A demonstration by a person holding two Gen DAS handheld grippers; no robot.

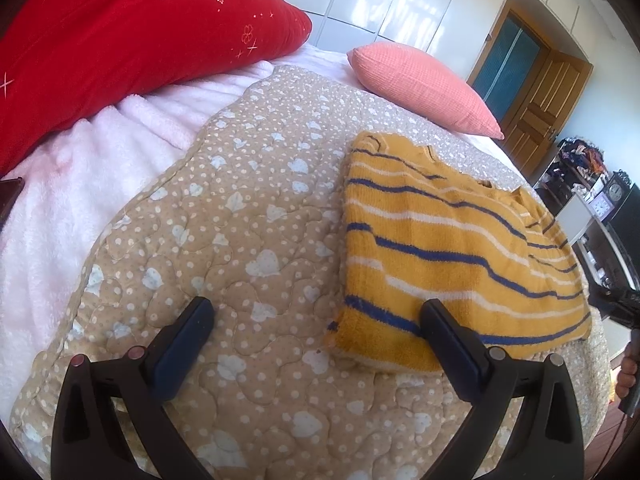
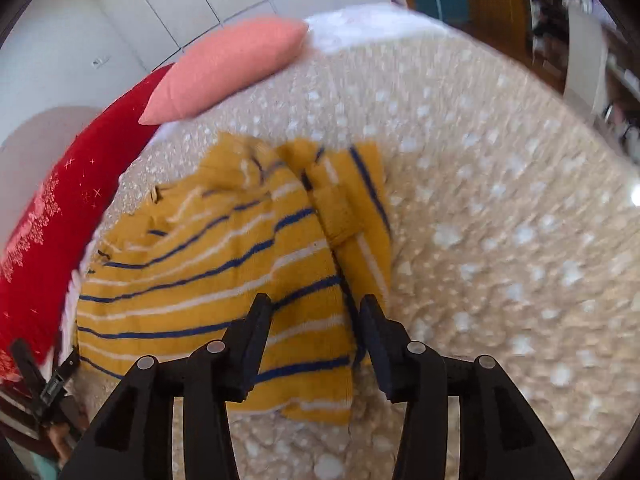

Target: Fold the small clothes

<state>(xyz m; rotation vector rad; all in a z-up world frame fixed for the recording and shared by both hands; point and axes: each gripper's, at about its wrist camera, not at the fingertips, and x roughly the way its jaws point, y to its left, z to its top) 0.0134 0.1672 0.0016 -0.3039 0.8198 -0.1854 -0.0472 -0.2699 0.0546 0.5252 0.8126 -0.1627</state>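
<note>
A small mustard-yellow sweater (image 1: 448,256) with navy and white stripes lies partly folded on a beige quilt (image 1: 224,216). My left gripper (image 1: 316,312) is open and empty, low over the quilt, its right finger (image 1: 452,344) over the sweater's near left corner. In the blurred right wrist view the sweater (image 2: 216,280) lies with a sleeve (image 2: 352,216) folded over its right side. My right gripper (image 2: 316,312) is open, hovering over the sweater's near right edge, holding nothing. It also shows at the right edge of the left wrist view (image 1: 616,304).
A large red pillow (image 1: 120,40) and a pink cushion (image 1: 420,84) lie at the bed's far side, on a pale pink fleece blanket (image 1: 72,184). A wooden door (image 1: 548,96) and cluttered shelves (image 1: 592,184) stand beyond the bed's right edge.
</note>
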